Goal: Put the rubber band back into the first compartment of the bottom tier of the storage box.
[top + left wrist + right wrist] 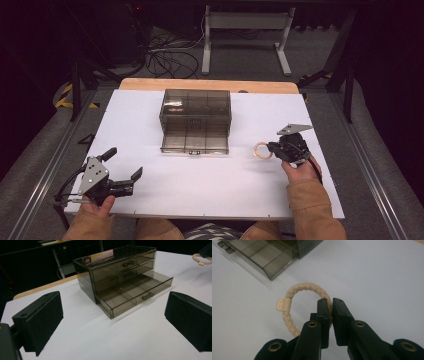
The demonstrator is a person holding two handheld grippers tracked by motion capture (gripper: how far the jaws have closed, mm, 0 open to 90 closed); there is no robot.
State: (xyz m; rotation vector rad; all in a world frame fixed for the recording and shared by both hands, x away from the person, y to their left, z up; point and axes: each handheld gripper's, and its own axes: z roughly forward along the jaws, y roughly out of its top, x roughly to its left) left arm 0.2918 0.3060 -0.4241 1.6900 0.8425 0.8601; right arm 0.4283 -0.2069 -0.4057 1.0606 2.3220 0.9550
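A beige braided rope bracelet [294, 295] hangs pinched between the jaws of my right gripper [331, 301], lifted a little off the white tabletop. From above, the bracelet [262, 150] sits at the tip of the right gripper [272, 148], to the right of a smoky clear drawer box [196, 117]. That box's bottom drawer [136, 291] is pulled out and its compartments look empty. My left gripper [125, 167] rests at the table's near left, jaws wide apart with nothing between them; its pads [42, 315] frame the box in the left gripper view.
The white board [200, 185] covers a wooden table whose far edge [210, 84] shows behind the box. Beyond stand a white desk frame [245, 35] and loose cables [170, 57] on the dark floor. Metal rails [370, 180] run along both sides.
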